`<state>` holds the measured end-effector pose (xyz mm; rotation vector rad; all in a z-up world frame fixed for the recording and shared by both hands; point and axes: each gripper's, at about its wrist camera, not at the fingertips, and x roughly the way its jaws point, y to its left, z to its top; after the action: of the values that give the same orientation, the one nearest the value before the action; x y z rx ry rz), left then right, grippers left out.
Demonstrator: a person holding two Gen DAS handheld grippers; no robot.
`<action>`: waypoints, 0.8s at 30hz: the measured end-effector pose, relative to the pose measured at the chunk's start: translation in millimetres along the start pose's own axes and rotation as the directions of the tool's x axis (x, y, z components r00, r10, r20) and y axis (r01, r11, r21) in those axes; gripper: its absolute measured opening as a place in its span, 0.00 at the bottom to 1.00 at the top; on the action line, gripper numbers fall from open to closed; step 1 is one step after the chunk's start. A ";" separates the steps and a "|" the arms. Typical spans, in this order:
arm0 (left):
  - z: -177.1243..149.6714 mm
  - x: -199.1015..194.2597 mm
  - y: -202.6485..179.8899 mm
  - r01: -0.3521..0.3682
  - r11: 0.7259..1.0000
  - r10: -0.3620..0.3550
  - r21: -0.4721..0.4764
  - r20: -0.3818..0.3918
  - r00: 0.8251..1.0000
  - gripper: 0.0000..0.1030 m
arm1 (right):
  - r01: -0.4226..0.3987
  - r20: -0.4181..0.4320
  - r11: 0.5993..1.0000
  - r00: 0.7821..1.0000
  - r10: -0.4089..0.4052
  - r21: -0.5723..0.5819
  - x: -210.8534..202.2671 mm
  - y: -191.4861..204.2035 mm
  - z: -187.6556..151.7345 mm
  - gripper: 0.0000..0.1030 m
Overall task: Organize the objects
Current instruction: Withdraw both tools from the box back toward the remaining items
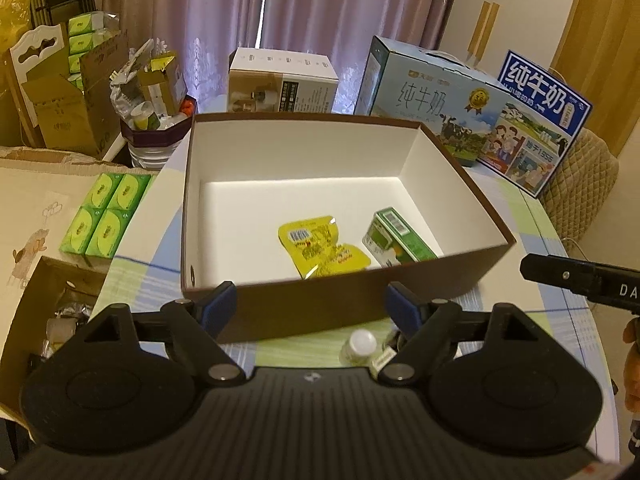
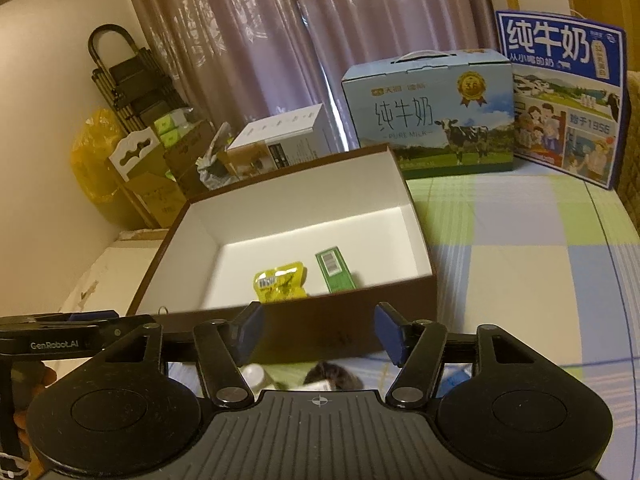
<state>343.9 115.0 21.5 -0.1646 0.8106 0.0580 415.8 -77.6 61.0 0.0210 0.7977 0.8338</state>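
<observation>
Yellow pouch [image 1: 322,246] and green carton [image 1: 396,238] lie side by side in the brown box [image 1: 320,304] on the checked tablecloth [image 2: 520,264], small white-capped bottle [image 1: 360,344] outside its near wall, left gripper [image 1: 312,304] and right gripper [image 2: 318,330] both spread, empty.

A brown box [image 1: 336,304] with white inside walls is seen open-topped just beyond the fingers [image 1: 218,304], its near wall between the fingertips. Inside, a crumpled yellow packet [image 1: 320,246] is lying flat, and a green carton [image 1: 396,236] is lying tilted just beside it, toward the right finger. A small white-capped bottle [image 1: 360,344] is seen upright before the box, near the right finger.
</observation>
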 end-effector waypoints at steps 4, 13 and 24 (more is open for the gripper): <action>-12.9 -8.1 -1.1 0.000 1.000 0.000 0.000 -0.009 1.000 0.76 | -0.003 -0.006 1.000 1.000 0.003 -0.001 -10.0 -0.3 -12.7 0.59; -45.4 -19.6 0.4 -0.007 1.000 0.006 -0.014 -0.051 0.999 0.76 | -0.020 -0.047 1.000 0.999 0.021 0.007 -24.5 -2.2 -38.4 0.59; -73.6 -25.3 4.2 -0.018 0.999 0.014 -0.035 -0.099 0.995 0.76 | -0.037 -0.084 0.999 0.996 0.037 0.000 -31.4 -2.4 -60.1 0.59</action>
<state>273.2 107.1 -10.5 -0.1962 0.9100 0.0802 366.2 -117.1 36.8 -0.0004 0.8778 0.8744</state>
